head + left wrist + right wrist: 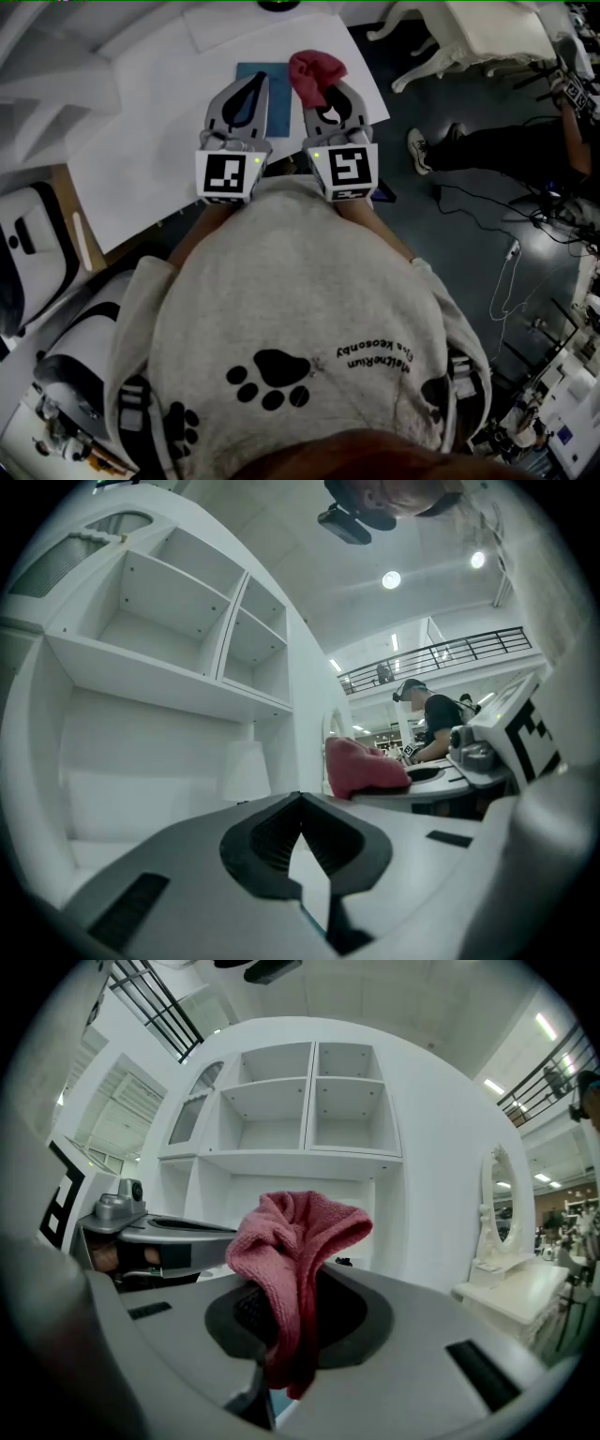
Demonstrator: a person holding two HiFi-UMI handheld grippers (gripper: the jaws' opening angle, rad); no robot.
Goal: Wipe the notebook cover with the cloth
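Blue notebook [278, 105] near the far edge of the white table [150, 141], mostly covered by the left gripper [255, 82]. The lower end of the red cloth [314, 70] is buried between the right gripper [325, 97] jaws. Possibly a seated person [487, 150], cut off at the picture's right edge.

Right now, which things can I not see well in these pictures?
- Notebook: head view, the left gripper covers much of its cover.
- Dirt on the cover: head view, too small to tell.
- Right gripper: the cloth hides where its jaws meet, head view and right gripper view.
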